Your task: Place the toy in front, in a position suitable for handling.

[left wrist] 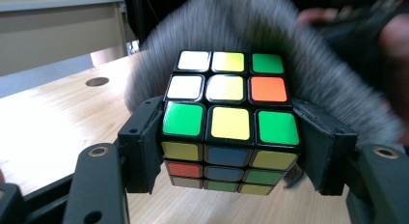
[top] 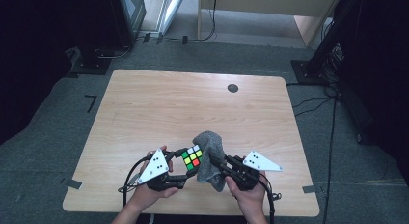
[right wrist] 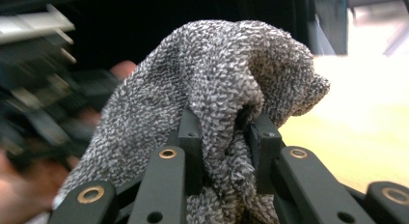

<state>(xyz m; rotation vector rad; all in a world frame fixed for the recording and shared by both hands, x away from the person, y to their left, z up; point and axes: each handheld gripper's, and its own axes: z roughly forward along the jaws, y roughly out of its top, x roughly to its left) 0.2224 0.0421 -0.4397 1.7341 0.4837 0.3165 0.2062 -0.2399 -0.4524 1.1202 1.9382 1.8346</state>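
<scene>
1. My left gripper (left wrist: 230,137) has its jaws clamped on the sides of the scrambled, black-framed colour puzzle cube (left wrist: 229,122), holding it just above the near edge of the light wooden table (top: 159,108).
2. My right gripper (right wrist: 226,137) is pinching a bunched grey terry cloth (right wrist: 226,79), pressed against the cube's far side.
3. So I'd say the wiping's mid-way: one side's covered, and the top and front faces look like they're still left.

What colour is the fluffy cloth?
Speckled grey and white, a fuzzy woven cloth; it shows best in the right gripper view.
</scene>
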